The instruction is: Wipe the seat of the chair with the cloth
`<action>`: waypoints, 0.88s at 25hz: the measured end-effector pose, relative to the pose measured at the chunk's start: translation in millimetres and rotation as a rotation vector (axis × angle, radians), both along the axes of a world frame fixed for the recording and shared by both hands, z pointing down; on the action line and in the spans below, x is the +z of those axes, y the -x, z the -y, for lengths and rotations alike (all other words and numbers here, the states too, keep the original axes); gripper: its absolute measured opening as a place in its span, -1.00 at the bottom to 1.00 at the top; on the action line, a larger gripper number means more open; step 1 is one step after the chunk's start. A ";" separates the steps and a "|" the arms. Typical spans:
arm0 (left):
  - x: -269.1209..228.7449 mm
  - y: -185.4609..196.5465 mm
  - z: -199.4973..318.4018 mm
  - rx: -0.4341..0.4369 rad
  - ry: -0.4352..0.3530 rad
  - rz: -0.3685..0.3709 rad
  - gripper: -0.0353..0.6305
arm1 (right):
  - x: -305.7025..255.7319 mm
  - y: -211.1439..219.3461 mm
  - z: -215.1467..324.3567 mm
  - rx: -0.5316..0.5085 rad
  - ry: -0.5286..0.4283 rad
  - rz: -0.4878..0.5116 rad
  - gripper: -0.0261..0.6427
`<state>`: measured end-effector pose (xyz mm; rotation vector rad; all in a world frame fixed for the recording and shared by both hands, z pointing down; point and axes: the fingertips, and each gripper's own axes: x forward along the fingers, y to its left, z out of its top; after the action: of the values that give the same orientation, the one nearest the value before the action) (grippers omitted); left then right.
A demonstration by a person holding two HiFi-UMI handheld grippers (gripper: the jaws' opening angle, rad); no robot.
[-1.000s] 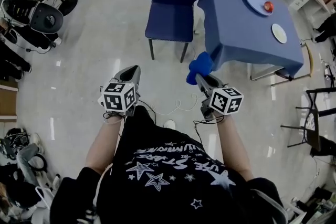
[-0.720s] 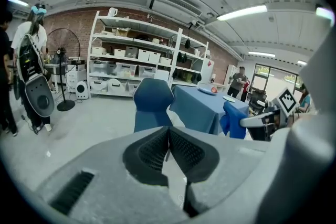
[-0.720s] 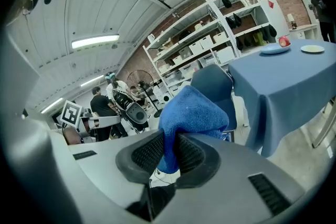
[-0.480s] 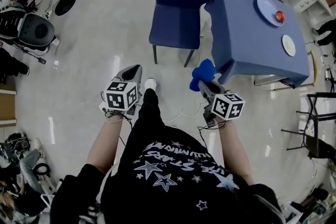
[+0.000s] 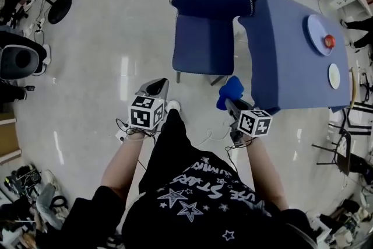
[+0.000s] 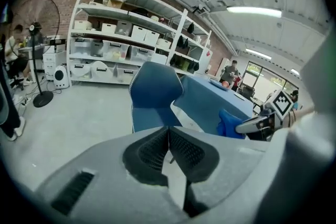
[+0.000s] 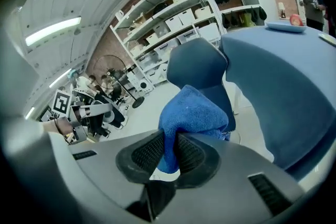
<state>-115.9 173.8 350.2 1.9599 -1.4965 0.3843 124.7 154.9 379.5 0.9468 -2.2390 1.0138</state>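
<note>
Well, the approach is the step in hand — the right gripper (image 5: 228, 103) has its jaws clamped on the blue cloth (image 5: 231, 89), which bunches out ahead of them. The left gripper (image 5: 156, 88) has its jaws pressed together on nothing. The chair (image 5: 203, 44) stands at twelve o'clock, its seat bare and not yet touched. To wipe well, I'd lay the cloth flat on the near edge and sweep toward the backrest, keeping the jaw tips off the seat. At two o'clock the blue-covered table (image 5: 291, 73) stands just beside the chair — mind that side. The pale floor (image 5: 99, 79) is glossy, and shelving (image 6: 121, 44) with bins lines the far wall.
</note>
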 end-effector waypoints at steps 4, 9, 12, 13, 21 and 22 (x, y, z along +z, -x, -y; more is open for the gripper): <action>19.8 26.1 43.1 0.053 0.047 -0.009 -0.83 | 19.9 46.9 37.2 -0.032 0.038 -0.068 -0.76; 38.1 52.4 85.9 0.097 0.080 -0.004 -0.83 | 43.4 94.7 75.7 -0.078 0.061 -0.117 -0.76; 53.8 63.1 105.3 0.102 0.096 0.013 -0.83 | 59.8 113.0 99.7 -0.100 0.063 -0.129 -0.76; 61.4 65.6 110.2 0.094 0.106 0.011 -0.83 | 67.4 117.4 107.8 -0.108 0.065 -0.134 -0.76; 129.9 73.5 156.3 0.006 0.183 0.002 -0.83 | 149.1 159.3 194.6 -0.220 0.079 -0.119 -0.76; 137.3 72.2 163.2 -0.004 0.195 0.005 -0.83 | 160.1 165.0 208.3 -0.240 0.079 -0.115 -0.76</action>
<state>-188.1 10.6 487.5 1.8039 -1.4102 0.5140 -40.3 -53.4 539.6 0.6657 -2.1393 0.9082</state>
